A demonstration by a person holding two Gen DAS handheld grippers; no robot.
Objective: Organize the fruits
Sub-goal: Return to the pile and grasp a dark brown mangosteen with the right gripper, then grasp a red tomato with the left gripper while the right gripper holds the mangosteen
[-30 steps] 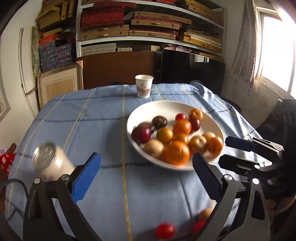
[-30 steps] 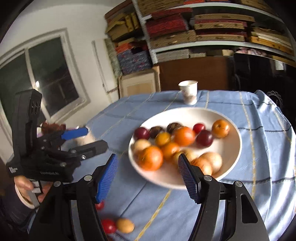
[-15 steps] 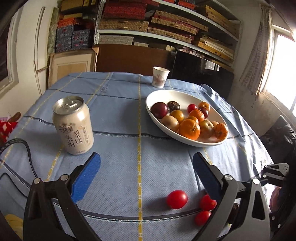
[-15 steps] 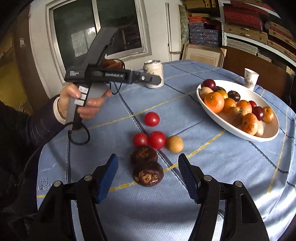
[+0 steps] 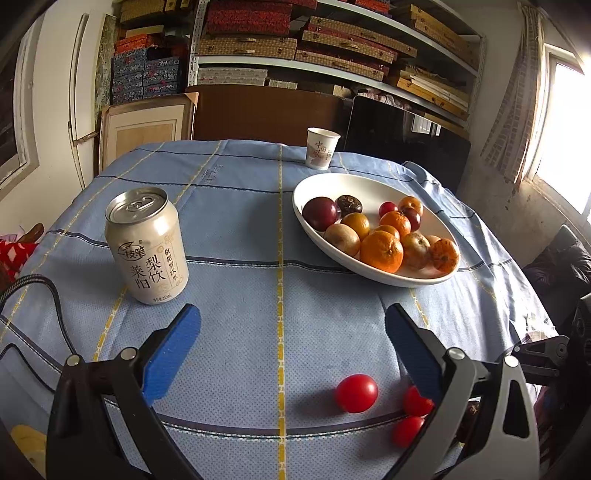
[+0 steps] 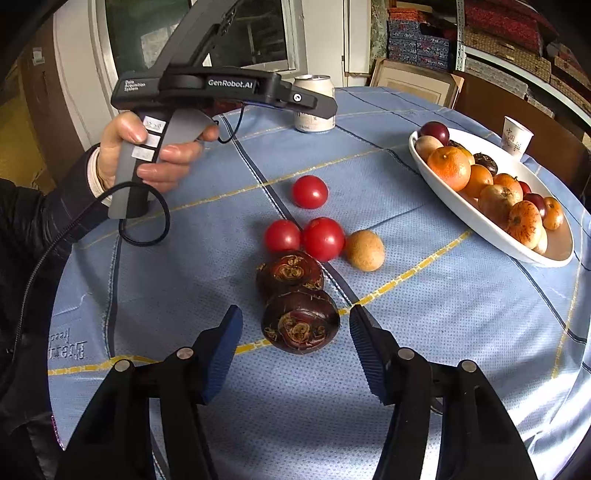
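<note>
Cloth (image 6: 424, 332) bare betw. loose fruit and bowl (image 6: 480, 218). R gripper (image 6: 295, 332) jaws just been closing, apart, flanking near mangosteen (image 6: 300, 321), not touching. L gripper (image 5: 291, 332) wide, empty.

Box-stacked shelves (image 5: 332, 33), bright window (image 5: 565, 129), blue-clothed table (image 5: 236, 206), pale wall (image 5: 55, 92)

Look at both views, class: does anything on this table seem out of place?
Yes. Six fruits lie loose on the cloth instead of in the white bowl: three red tomatoes, a tan fruit and two dark mangosteens. Nothing looks spilled or damaged.
</note>
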